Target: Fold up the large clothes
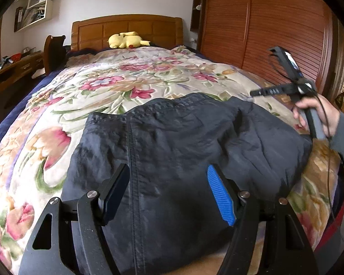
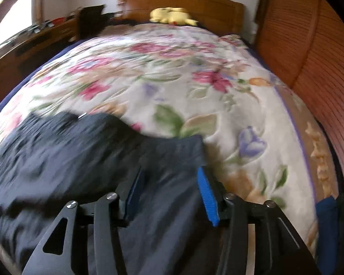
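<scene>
1. Navy-black, crinkled nylon garment (image 1: 172, 142) lies spread on the floral bedspread (image 1: 107, 84) at the near end of the bed, a stitched seam running down its middle towards me.
2. My left tongs (image 1: 168, 188) hang just above the garment with the jaws spread wide, the seam between them, gripping nothing; one blue ribbed pad (image 1: 220, 197) faces inward.
3. My right hand (image 1: 318, 116) holds the right tongs (image 1: 254, 92) over the garment's far right edge; from the left wrist view I cannot tell how those jaws stand.
4. From the right wrist view, blurred, my right tongs (image 2: 169, 190) are parted over a dark fold of the garment (image 2: 80, 151), clamping nothing that I can see.
5. Near the wooden headboard (image 1: 126, 29) lies a yellow plush toy (image 1: 126, 39).
6. Right of the bed stands a brown slatted wardrobe (image 1: 275, 27).
</scene>
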A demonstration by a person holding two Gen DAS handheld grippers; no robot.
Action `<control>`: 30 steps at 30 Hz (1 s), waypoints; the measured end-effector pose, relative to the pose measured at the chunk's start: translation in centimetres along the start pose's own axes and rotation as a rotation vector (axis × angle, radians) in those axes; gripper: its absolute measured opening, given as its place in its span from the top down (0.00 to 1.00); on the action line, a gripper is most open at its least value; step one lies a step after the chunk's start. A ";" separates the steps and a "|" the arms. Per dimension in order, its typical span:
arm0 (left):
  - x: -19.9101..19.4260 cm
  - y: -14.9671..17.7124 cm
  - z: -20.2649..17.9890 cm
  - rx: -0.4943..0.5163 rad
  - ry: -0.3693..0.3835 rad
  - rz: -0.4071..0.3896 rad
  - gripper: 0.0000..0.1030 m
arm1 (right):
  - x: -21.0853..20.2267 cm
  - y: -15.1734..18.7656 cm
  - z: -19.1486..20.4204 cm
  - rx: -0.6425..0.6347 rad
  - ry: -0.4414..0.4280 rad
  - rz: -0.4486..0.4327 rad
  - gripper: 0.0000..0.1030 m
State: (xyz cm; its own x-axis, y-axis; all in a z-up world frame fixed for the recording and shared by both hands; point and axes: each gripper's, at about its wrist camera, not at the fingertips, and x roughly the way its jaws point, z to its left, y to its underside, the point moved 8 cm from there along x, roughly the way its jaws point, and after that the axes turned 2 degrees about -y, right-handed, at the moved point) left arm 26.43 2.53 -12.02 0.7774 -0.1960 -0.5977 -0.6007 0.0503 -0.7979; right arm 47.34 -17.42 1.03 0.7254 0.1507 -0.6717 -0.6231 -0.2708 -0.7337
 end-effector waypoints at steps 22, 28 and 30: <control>0.1 2.8 -3.1 0.045 0.085 0.062 0.31 | -3.3 13.4 10.8 -0.167 -0.149 0.008 0.50; 0.2 3.9 -3.8 0.087 0.055 0.077 0.31 | -4.0 13.5 10.8 -0.175 -0.139 0.009 0.50; 0.4 4.1 -3.8 0.093 0.047 0.081 0.31 | -5.1 13.2 10.5 -0.177 -0.122 -0.001 0.50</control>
State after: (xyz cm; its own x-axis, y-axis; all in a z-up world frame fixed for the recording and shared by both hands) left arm 23.59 -1.05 -15.21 0.7159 -0.2331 -0.6582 -0.6401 0.1576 -0.7520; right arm 32.34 -11.74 -6.32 0.6785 0.2618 -0.6864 -0.5538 -0.4315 -0.7121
